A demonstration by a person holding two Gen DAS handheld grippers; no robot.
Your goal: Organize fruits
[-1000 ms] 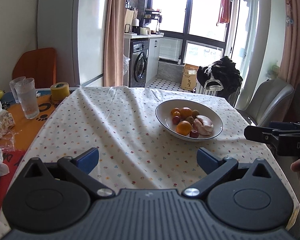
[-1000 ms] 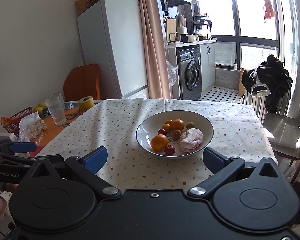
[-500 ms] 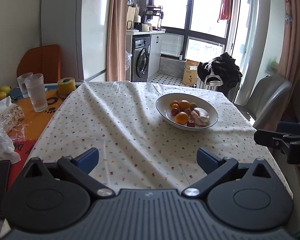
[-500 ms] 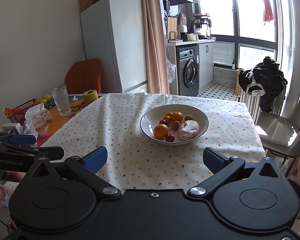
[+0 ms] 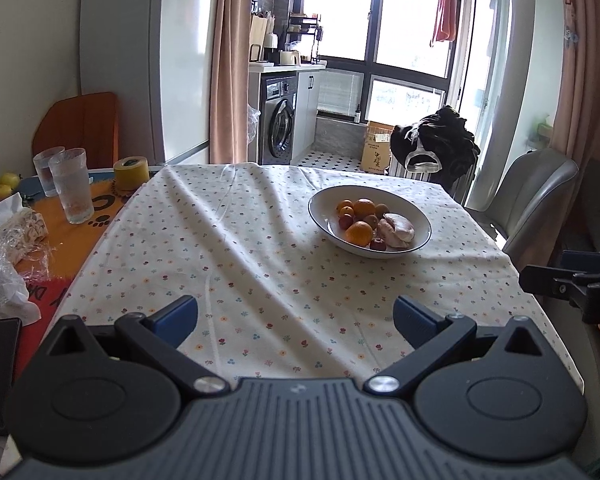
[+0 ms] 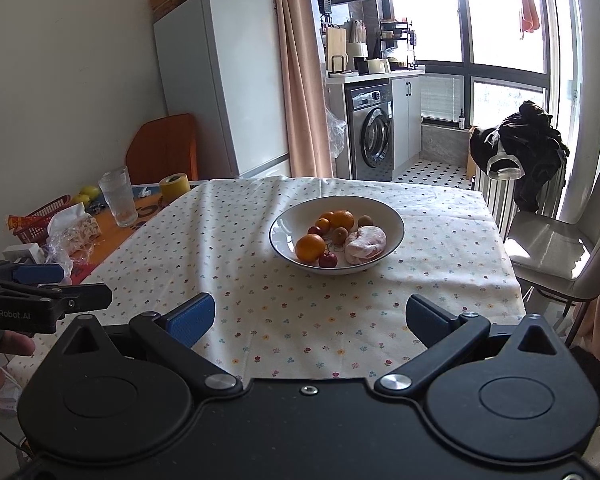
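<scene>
Glossy glazed bowl (image 6: 394, 236); matt printed cloth tablecloth (image 6: 236, 248); clear ribbed glass tumbler (image 5: 72, 184).

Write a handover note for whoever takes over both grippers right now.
Left gripper: jaws open, empty, over the near edge of the table.
Right gripper: jaws open, empty, also at the near edge, short of the bowl.
All the fruit is in the bowl: oranges, small red fruits, brownish ones, plus a pale pink peeled piece.
Done: nothing sorted that I can see; no fruit lies on the cloth.
Left: reach in and start arranging. No second container shows on the cloth.
</scene>
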